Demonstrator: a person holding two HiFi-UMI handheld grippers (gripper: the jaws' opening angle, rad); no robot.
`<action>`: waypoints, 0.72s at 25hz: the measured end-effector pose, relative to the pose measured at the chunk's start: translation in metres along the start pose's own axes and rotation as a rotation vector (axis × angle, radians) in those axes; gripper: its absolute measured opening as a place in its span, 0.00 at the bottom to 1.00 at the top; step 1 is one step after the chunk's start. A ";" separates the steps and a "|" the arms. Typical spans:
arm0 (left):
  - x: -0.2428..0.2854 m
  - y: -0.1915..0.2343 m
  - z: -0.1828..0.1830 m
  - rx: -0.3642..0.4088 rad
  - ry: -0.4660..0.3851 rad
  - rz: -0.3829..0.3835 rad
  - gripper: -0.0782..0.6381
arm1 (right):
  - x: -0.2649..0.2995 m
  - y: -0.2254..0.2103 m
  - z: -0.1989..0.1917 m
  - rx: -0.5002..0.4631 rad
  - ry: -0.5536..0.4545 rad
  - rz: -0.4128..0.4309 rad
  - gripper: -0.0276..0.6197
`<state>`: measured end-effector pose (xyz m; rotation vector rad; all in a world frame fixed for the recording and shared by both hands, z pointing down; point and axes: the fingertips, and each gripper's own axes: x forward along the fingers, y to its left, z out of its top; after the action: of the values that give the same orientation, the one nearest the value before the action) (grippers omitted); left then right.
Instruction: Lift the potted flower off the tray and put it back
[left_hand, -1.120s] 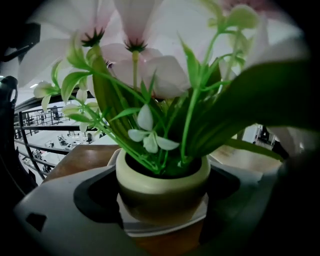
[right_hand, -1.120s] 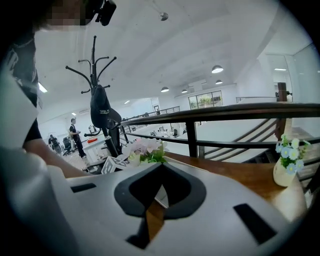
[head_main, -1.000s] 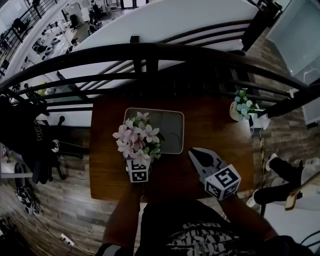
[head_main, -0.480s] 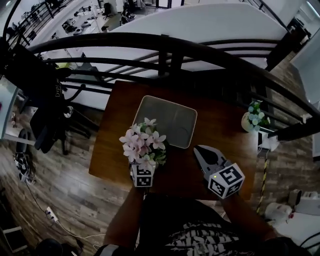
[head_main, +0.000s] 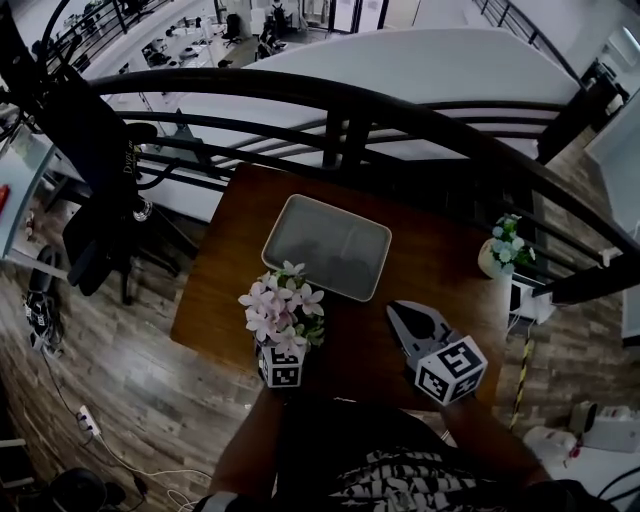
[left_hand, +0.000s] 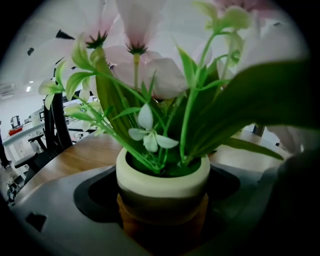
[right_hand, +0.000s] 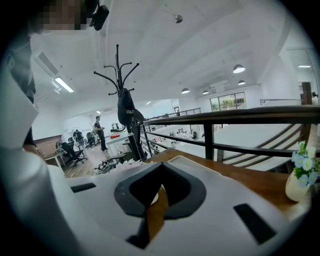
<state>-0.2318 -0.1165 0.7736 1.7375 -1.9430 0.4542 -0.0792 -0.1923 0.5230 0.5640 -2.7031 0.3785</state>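
While I'm clamping my left claw (head_main: 282, 348) on the pot of the potted flower (head_main: 284, 312), it's hanging out low and left of centre, off the grey tray (head_main: 330, 245), near the front edge of the table (head_main: 440, 250). My right claw (head_main: 408, 318) is idling lower right, jaws together, nothing in them. My worry is that the blooms are blocking my view, so I'm risking clipping the tray rim and tipping it.

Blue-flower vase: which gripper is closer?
Right. The right gripper is near the vase, on its near-left side; the left gripper, holding the potted flower, is much farther left.
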 end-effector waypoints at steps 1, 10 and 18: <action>0.001 -0.001 -0.001 0.002 -0.006 0.001 0.79 | -0.002 -0.001 0.000 -0.001 -0.001 -0.001 0.04; -0.006 0.002 0.017 0.009 -0.026 0.016 0.80 | -0.008 -0.004 -0.003 0.002 -0.013 -0.007 0.04; -0.041 0.002 0.004 0.013 0.002 0.002 0.79 | -0.008 0.011 0.013 0.019 -0.042 0.031 0.04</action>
<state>-0.2317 -0.0850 0.7476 1.7420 -1.9448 0.4706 -0.0803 -0.1838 0.5063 0.5413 -2.7538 0.4057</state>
